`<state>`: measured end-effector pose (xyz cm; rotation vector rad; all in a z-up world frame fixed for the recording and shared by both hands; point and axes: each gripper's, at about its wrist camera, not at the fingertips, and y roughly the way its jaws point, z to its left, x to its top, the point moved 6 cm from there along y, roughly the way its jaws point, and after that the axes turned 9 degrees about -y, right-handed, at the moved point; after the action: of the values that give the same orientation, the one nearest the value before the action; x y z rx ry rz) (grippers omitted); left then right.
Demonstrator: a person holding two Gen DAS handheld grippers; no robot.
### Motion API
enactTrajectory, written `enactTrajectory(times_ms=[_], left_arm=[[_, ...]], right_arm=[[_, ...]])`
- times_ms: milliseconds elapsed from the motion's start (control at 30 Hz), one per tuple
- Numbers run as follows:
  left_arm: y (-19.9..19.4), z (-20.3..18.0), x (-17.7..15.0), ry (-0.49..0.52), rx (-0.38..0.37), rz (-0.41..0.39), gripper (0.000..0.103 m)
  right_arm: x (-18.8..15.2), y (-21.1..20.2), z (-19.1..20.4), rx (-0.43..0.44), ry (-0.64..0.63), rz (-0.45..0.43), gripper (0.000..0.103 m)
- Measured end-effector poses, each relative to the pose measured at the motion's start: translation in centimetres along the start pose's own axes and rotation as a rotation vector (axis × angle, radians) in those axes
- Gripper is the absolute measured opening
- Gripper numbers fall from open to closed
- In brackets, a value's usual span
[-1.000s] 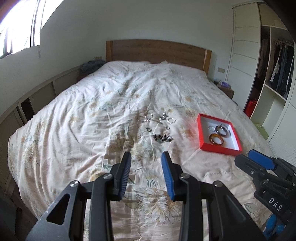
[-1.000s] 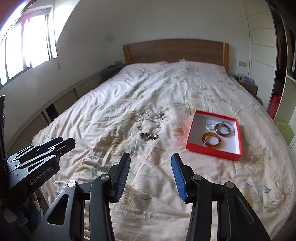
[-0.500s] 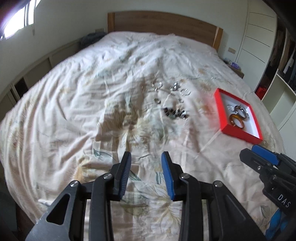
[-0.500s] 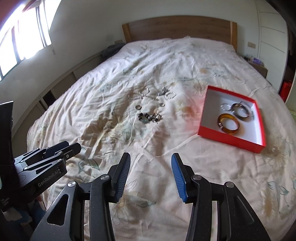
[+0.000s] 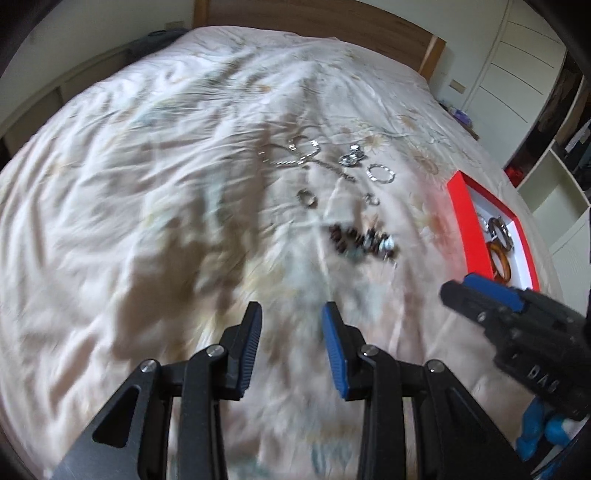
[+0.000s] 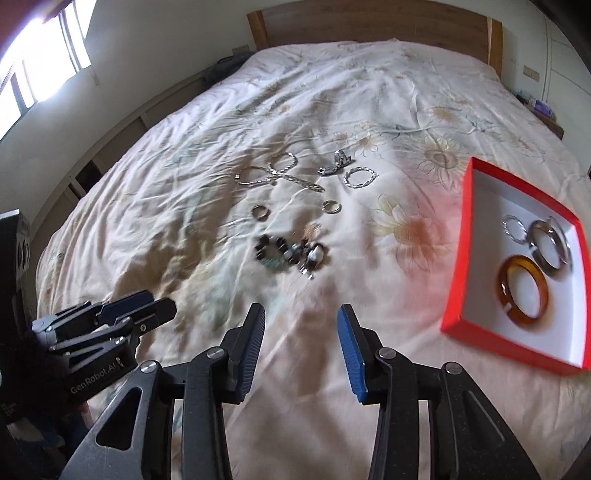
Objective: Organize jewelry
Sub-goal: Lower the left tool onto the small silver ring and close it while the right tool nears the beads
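Both grippers hang over the bed (image 6: 369,110), holding nothing: the left gripper (image 5: 291,345) with jaws apart, the right gripper (image 6: 301,347) with jaws closing. The jewelry (image 6: 291,253) lies mid-bed; the red box (image 6: 458,258) near the right edge holds bangles (image 6: 524,291).

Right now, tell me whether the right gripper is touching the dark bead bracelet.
Apart. The right wrist view shows bare bedspread between the right gripper and the dark bead bracelet; nothing sits between its closing jaws.

bed (image 6: 369,92): floral cover | headboard (image 6: 369,26): wood | window (image 6: 40,55): bright, left | walls: pale
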<state>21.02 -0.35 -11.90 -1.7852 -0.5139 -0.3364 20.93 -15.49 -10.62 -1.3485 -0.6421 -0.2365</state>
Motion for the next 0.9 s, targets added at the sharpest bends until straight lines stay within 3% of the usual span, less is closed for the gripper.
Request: enactTrajectory(times_ms=[100, 267, 367, 900], left_arm=[[2.1, -1.0, 2.2, 0.011, -0.037, 0.005, 0.032], [4.6, -1.3, 5.9, 0.016, -0.027, -0.012, 0.032], [6.2, -1.0, 7.5, 0.016, -0.021, -0.011, 0.032], [11.7, -1.4, 8.9, 0.063, -0.086, 0.054, 0.032]], right_arm=[[1.0, 1.3, -1.2, 0.002, 0.019, 0.004, 0.04], [2.8, 3.0, -2.4, 0.014, 0.029, -0.004, 0.04], [3.5, 4.0, -2.3, 0.07, 0.026, -0.002, 0.04], [3.3, 9.8, -1.5, 0.19, -0.062, 0.072, 0.04]])
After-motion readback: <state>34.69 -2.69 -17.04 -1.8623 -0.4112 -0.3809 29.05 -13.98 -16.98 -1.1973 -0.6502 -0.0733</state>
